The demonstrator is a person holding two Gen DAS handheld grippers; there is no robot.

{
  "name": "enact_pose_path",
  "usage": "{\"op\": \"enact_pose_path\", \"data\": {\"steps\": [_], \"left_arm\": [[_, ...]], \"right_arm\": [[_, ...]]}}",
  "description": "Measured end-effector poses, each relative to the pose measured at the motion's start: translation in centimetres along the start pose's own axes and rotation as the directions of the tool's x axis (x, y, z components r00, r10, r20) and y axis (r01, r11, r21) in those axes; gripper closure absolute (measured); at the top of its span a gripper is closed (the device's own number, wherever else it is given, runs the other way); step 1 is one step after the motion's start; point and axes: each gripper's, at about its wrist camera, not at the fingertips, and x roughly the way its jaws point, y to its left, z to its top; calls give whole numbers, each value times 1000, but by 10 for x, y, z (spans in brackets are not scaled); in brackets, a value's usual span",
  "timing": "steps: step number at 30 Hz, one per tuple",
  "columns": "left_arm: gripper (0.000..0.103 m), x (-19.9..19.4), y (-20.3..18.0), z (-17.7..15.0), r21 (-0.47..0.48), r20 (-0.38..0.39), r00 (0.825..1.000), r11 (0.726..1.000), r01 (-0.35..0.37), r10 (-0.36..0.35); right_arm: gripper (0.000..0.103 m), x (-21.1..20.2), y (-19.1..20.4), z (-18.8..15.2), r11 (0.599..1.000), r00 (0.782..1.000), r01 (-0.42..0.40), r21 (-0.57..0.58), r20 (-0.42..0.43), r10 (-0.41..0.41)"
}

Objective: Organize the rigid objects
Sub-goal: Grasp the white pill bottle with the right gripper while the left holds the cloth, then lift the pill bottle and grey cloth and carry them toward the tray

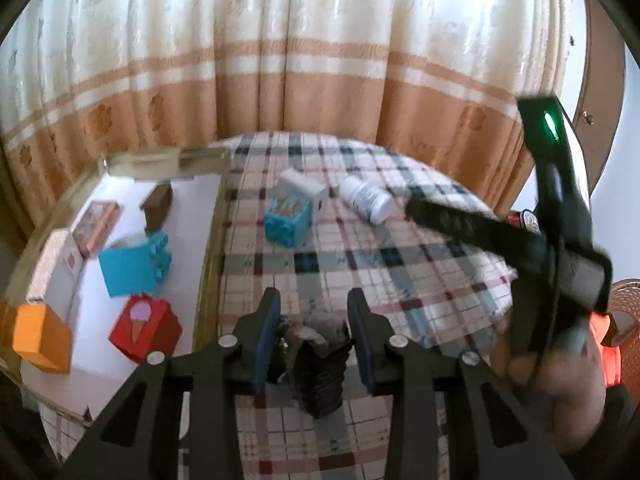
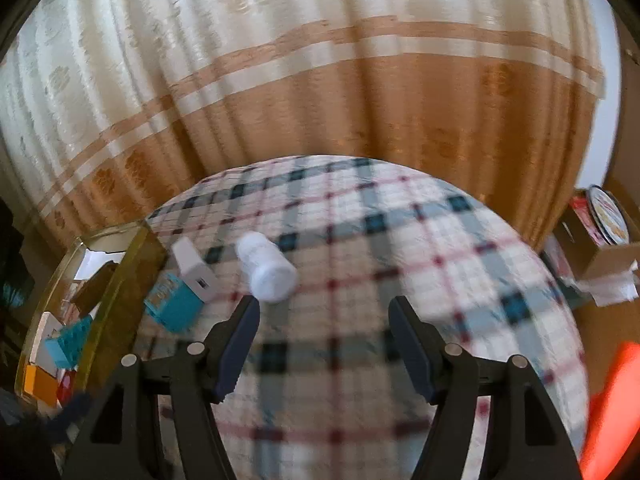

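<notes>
Left claw (image 1: pixel 314 330): blue pads pinching dark ribbed object (image 1: pixel 322 376), low over checked worktop (image 1: pixel 400 280). Right claw (image 2: pixel 322 344): spread, empty. White plastic bottle (image 2: pixel 268 270) lies on side just beyond its left finger, up-left of gap, long axis running far-left to near-right. Right claw nearer. Glass-walled tray (image 1: pixel 208 240) with coloured boxes sits far left.

A cream curtain with orange bands (image 1: pixel 280 60) hangs across twelve o'clock behind a table draped in plaid checked cloth (image 2: pixel 360 240), with pale wall (image 1: pixel 628 88) showing at three o'clock.
</notes>
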Motion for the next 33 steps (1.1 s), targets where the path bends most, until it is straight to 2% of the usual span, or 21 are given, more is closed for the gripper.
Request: {"op": "enact_pose_path", "data": {"steps": [3, 7, 10, 12, 13, 15, 20, 27, 29, 31, 33], "left_arm": [[70, 2, -1, -1, 14, -1, 1000, 1000, -2, 2], [70, 2, -3, -2, 37, 4, 1000, 999, 16, -16], [70, 1, -2, -2, 37, 8, 999, 998, 45, -45], [70, -1, -1, -1, 42, 15, 999, 998, 49, -49], [70, -2, -1, -2, 43, 20, 999, 998, 50, -51], [70, -6, 2, 0, 38, 33, 997, 997, 62, -63], [70, -20, 7, 5, 26, 76, 990, 993, 116, -117], [70, -42, 10, 7, 41, 141, 976, 986, 159, -163], [70, -47, 11, 6, 37, 150, 971, 982, 183, -186], [70, -52, 12, 5, 30, 158, 966, 979, 202, -204], [70, -54, 12, 4, 35, 157, 968, 981, 192, -195]], "right_arm": [[34, 20, 13, 11, 998, 998, -39, -40, -43, 37], [34, 50, 29, 19, 992, 995, -24, -126, -99, 12], [34, 67, 33, 23, 991, 991, -25, -134, -131, 7], [41, 74, 35, 24, 990, 991, -35, -140, -136, 16], [53, 77, 37, 23, 987, 989, -49, -152, -145, 27], [56, 79, 42, 21, 980, 990, -34, -197, -141, 7], [57, 66, 34, 13, 985, 988, -53, -162, -149, 29], [58, 16, 5, -7, 998, 995, -61, 24, -80, 63], [62, 3, 3, -14, 996, 996, -64, 57, -63, 68], [63, -5, 2, -21, 994, 995, -76, 81, -54, 81], [63, -9, 7, -27, 996, 996, -67, 66, -55, 71]]}}
